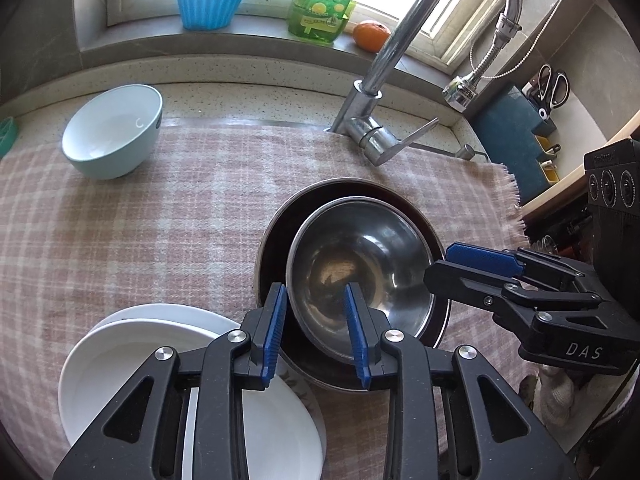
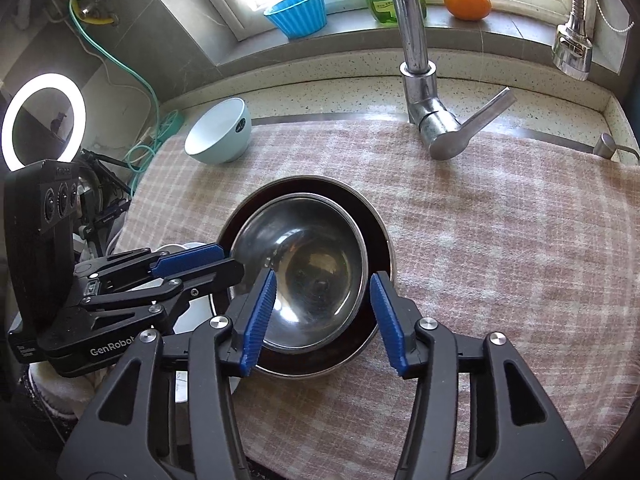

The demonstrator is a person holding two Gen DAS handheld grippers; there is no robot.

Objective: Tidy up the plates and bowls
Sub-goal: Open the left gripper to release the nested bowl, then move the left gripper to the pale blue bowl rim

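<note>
A steel bowl [image 1: 360, 264] [image 2: 308, 256] sits nested in a wider dark bowl [image 1: 276, 240] [image 2: 376, 232] on the pink checked cloth [image 1: 160, 220]. My left gripper [image 1: 315, 292] is open, and the steel bowl's near-left rim passes between its blue pads without being pressed. My right gripper [image 2: 324, 274] is open wider and straddles the same bowl's near rim; it also shows from the side [image 1: 476, 268]. The left gripper [image 2: 200, 260] shows at the bowl's left edge. Stacked white plates [image 1: 120, 352] [image 2: 192, 316] lie under the left gripper. A pale blue bowl [image 1: 116, 132] [image 2: 220, 132] rests tilted at the back left.
A chrome faucet [image 1: 384, 80] [image 2: 420, 64] rises behind the bowls. On the window sill stand a blue ribbed cup [image 1: 210, 4], a green soap bottle [image 1: 324, 0] and an orange [image 1: 372, 34]. A utensil holder [image 1: 516, 140] is at the right, a ring light [image 2: 44, 120] at the left.
</note>
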